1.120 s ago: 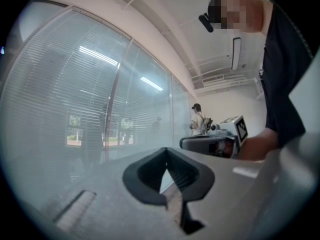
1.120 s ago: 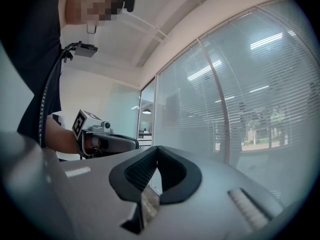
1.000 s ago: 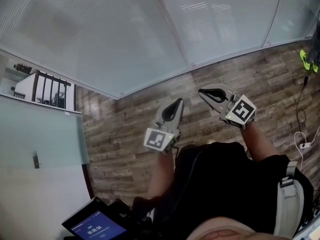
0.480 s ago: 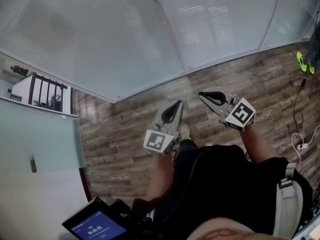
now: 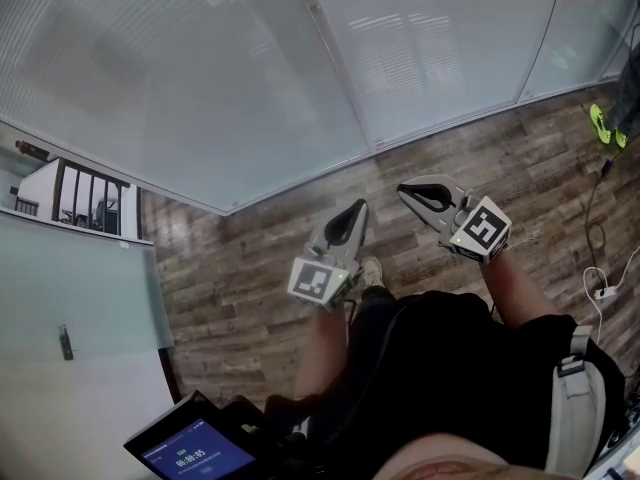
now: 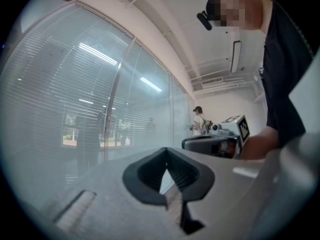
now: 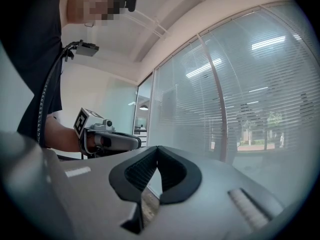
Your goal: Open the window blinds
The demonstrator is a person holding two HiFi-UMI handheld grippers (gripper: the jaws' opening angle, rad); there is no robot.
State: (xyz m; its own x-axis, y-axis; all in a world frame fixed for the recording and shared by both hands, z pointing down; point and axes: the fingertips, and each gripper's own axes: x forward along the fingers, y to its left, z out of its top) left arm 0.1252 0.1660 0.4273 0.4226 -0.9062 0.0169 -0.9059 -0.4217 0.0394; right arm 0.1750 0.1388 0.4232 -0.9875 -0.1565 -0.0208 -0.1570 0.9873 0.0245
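Observation:
Closed white slatted blinds (image 5: 200, 78) hang behind a glass wall that fills the top of the head view. A grey mullion (image 5: 335, 63) splits the panes. My left gripper (image 5: 352, 211) is held level over the wooden floor, pointing at the glass, shut with nothing in it. My right gripper (image 5: 408, 188) is beside it on the right, also shut and empty, a little nearer the glass. The left gripper view shows its jaws (image 6: 166, 151) met at the tip, the blinds (image 6: 75, 84) beyond. In the right gripper view the jaws (image 7: 158, 150) are likewise closed before the blinds (image 7: 260, 84).
Wood-plank floor (image 5: 260, 268) runs up to the glass. A frosted glass door with a handle (image 5: 65, 340) stands at the left, a tablet (image 5: 190, 450) low left. A cable and power strip (image 5: 603, 290) and green shoes (image 5: 603, 123) lie at the right. A distant person (image 6: 199, 119) stands by the wall.
The base of the glass wall has drawn slightly nearer in the head view, and a shoe now shows under the left gripper. Both grippers stay shut, side by side.

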